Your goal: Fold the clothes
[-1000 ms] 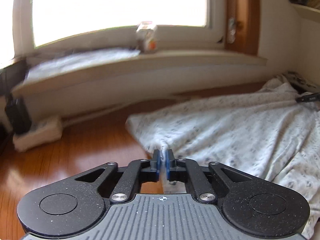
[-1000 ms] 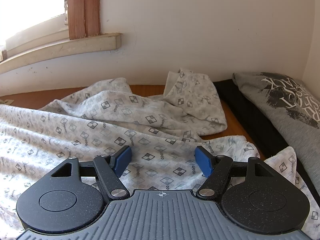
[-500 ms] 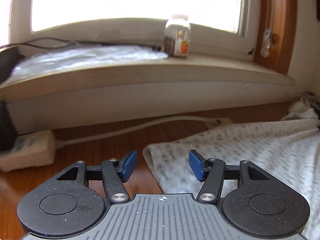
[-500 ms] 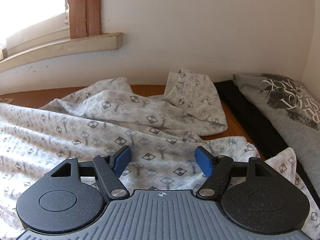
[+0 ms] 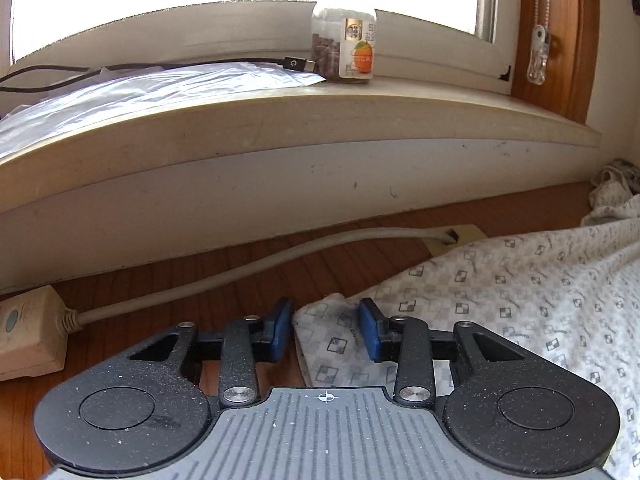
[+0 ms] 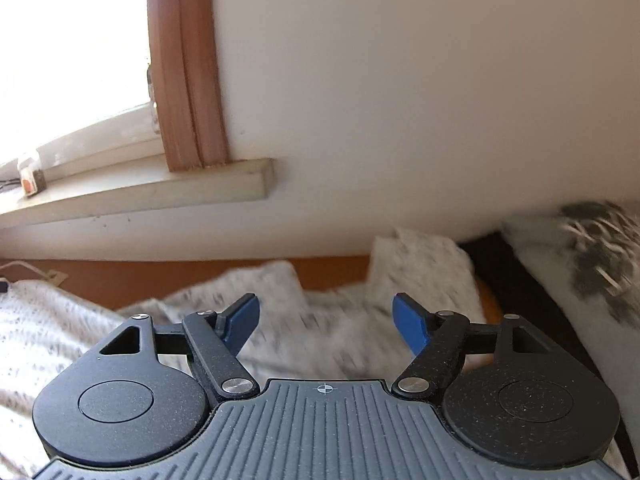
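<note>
Left tongs [image 5: 325, 330]: blue pads apart and just now closing in, with a corner of the patterned garment [image 5: 520, 292] lying between them; a gap shows on each side, so the cloth is not pinched.
Patterned garment, left wrist view: white cloth printed with small grey squares, spread over the wooden bench [image 5: 168, 300] from lower centre to the right edge; its corner points left, between the pads.
Power strip [image 5: 28, 332]: cream, at the left edge on the bench, its thick grey cable [image 5: 248, 268] running right to a wall socket [image 5: 452, 236] just above the cloth's edge.
Windowsill [image 5: 280, 120]: across the upper half; on it a glass jar [image 5: 346, 30] with an orange on its label, a clear plastic sheet [image 5: 140, 88] to the left, and a black USB cable [image 5: 160, 66] ending beside the jar.
Right tongs [image 6: 326, 322]: blue pads well apart, nothing between them, hanging above the patterned garment [image 6: 280, 320] without touching it.
Patterned garment, right wrist view: blurred, filling the lower left and centre, a raised fold at centre right.
Grey printed shirt [image 6: 580, 272]: right edge, blurred, lying on black cloth [image 6: 520, 280] just beside the patterned one.
Wooden window frame [image 6: 184, 64]: upper left, standing on the end of the sill.
</note>
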### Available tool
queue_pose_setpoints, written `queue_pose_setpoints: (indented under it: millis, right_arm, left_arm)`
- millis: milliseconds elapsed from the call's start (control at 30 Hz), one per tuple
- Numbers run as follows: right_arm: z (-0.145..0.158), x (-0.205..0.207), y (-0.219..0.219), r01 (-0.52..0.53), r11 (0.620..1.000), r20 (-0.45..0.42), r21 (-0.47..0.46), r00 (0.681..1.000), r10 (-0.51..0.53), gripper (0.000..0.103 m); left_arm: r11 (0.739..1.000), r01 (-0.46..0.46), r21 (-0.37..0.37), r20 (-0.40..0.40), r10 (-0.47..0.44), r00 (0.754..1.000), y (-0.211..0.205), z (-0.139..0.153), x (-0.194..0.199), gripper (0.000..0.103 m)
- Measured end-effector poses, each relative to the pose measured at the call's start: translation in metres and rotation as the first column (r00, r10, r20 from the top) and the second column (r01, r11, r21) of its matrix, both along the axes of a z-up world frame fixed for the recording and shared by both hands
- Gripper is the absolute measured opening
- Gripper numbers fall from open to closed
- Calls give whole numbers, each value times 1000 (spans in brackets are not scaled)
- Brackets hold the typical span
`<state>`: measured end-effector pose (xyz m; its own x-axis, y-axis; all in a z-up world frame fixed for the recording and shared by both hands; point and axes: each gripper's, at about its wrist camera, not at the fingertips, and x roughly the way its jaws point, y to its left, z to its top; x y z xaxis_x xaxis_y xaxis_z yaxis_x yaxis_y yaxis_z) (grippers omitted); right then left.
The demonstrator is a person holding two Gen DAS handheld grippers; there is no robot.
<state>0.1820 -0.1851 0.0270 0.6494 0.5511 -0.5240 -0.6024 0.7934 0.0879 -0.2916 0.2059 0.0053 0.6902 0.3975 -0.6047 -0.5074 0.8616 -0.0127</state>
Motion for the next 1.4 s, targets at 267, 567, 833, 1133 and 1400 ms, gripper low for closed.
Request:
queue_pose_setpoints:
  millis: [267, 567, 833, 1133, 1400]
  right_arm:
    - [-23, 50, 51, -95, 982, -177, -165, 982, 65, 64]
    - [40, 33, 36, 150, 989, 196, 17, 969, -150, 8]
    - [50, 8, 66, 227, 974, 431, 26, 876, -216, 8]
    - [38, 22, 76, 249, 966, 396, -75, 896, -200, 9]
    - [20, 6, 54, 116, 985, 182, -130, 979, -91, 58]
  left_arm:
    - [1000, 29, -4, 2, -29, 1000, -1, 2, 4, 11]
    - [997, 45, 69, 73, -50, 996, -11, 13, 5, 8]
    - [977, -44, 208, 131, 17, 991, -15, 31, 13, 7]
    - [977, -53, 207, 72, 39, 997, -4, 25, 35, 8]
    - [986, -51, 157, 37, 45, 998, -8, 27, 17, 27]
